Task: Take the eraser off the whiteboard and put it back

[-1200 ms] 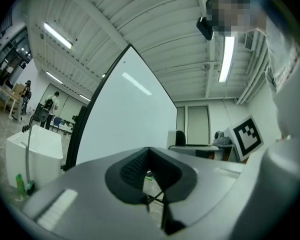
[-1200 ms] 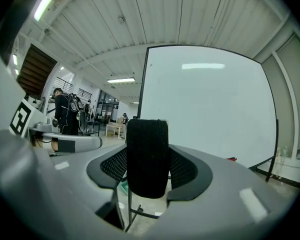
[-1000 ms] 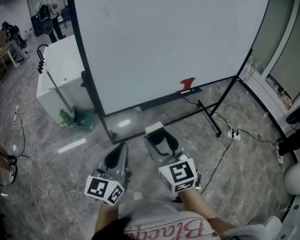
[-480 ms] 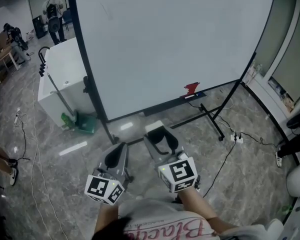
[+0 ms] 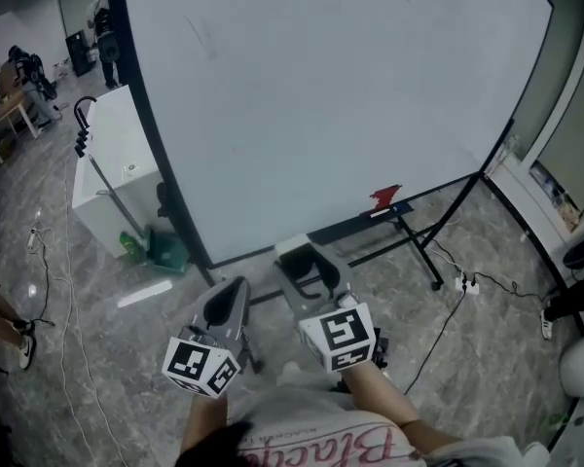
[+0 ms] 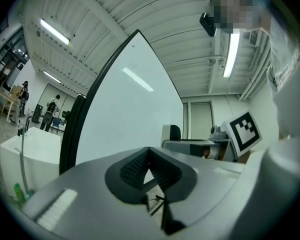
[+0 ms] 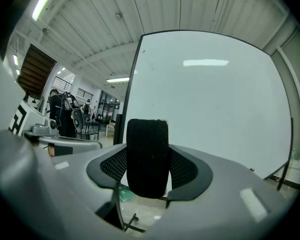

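A black eraser (image 7: 147, 169) stands upright between the jaws of my right gripper (image 7: 148, 149), which is shut on it. In the head view the same gripper (image 5: 310, 266) points at the lower edge of the big whiteboard (image 5: 321, 95) with the eraser (image 5: 315, 280) dark between its jaws. My left gripper (image 5: 228, 305) hangs beside it on the left, its pads (image 6: 135, 166) meeting at the tips with nothing between them. The whiteboard (image 7: 215, 99) fills the right gripper view, and its dark left frame shows in the left gripper view, where my left gripper (image 6: 149, 151) is shut.
A small red thing (image 5: 386, 197) sits on the board's tray at the lower right. The stand's black legs (image 5: 423, 251) and a cable (image 5: 457, 295) cross the floor. A white cabinet (image 5: 112, 163) and a green object (image 5: 161, 246) stand left of the board. People (image 5: 102, 17) are far back left.
Both grippers have moved toward the whiteboard, which now looms larger in the head view. The red thing on the tray has shifted right in the picture. The eraser stays held.
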The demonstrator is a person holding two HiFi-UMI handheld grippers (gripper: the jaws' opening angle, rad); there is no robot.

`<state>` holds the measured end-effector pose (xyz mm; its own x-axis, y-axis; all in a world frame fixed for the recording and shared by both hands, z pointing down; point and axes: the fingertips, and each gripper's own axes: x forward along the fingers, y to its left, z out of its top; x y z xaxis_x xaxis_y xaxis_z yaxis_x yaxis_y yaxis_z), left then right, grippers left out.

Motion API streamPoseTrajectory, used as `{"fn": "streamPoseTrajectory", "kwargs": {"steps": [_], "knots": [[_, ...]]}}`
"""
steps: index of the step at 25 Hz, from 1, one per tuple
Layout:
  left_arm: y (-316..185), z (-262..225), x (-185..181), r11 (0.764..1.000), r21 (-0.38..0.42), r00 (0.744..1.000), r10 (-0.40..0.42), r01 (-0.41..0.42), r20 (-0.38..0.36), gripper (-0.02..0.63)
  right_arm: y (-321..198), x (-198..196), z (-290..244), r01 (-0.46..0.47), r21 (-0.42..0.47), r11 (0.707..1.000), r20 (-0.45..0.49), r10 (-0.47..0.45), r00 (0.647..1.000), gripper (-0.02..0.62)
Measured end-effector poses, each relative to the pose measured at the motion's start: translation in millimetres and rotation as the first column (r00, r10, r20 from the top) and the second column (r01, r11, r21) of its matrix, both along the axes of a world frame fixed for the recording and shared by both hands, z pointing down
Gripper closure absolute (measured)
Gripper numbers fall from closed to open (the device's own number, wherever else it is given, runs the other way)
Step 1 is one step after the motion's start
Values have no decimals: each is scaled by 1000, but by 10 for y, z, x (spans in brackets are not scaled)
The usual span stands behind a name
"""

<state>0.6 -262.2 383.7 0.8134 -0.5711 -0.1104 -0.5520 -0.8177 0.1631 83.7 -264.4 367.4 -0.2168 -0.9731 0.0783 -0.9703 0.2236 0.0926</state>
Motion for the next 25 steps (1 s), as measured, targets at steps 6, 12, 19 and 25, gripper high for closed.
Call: {"fn": "streamPoseTrajectory", "kwargs": {"steps": [6,12,19,25], "knots": [[-450,-104,86,999,16,1000,-31,31,-2,607,-517,177,31,-8,-11,1000,-14,8,1000,351],[-697,-97,158,998,13,998,-58,58,2,607,-973,263,79,-22,-40,999,-24,21,999,350],[-875,-56,182,998,4,997,-70,70,19,607,-1260,334,104,-65,-51,997,-19,64,998,348],[-934,-33,152,997,-1,997,-80,80,23,607,-1271,321,110,-90,-28,996,-24,89,996,345]]}}
